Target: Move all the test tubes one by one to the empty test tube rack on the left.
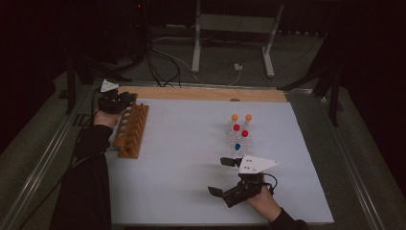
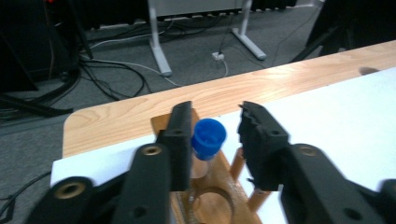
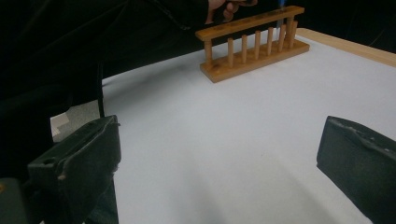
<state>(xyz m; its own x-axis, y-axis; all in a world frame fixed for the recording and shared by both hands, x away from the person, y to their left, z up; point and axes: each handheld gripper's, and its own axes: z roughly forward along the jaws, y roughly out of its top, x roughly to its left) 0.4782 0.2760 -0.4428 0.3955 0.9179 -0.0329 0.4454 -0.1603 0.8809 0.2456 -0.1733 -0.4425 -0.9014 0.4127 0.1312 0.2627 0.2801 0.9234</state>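
We're looking at a lab here, a recording rig more than a chemistry room. A wooden test-tube rack (image 1: 131, 131) stands on the bench (image 1: 191, 158), whose wooden top is covered by a white sheet, and capped tubes (image 1: 241, 130) in orange, red and blue cluster further along. Black curtains close off the dim back wall — cables (image 1: 163, 64) sprawl over grey carpet, running past the white legs of a stand (image 1: 232, 24). A metal rail (image 1: 43, 158) frames the bench's edge.

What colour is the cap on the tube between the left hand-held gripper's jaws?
Blue; the capped tube shows best in the left gripper view.
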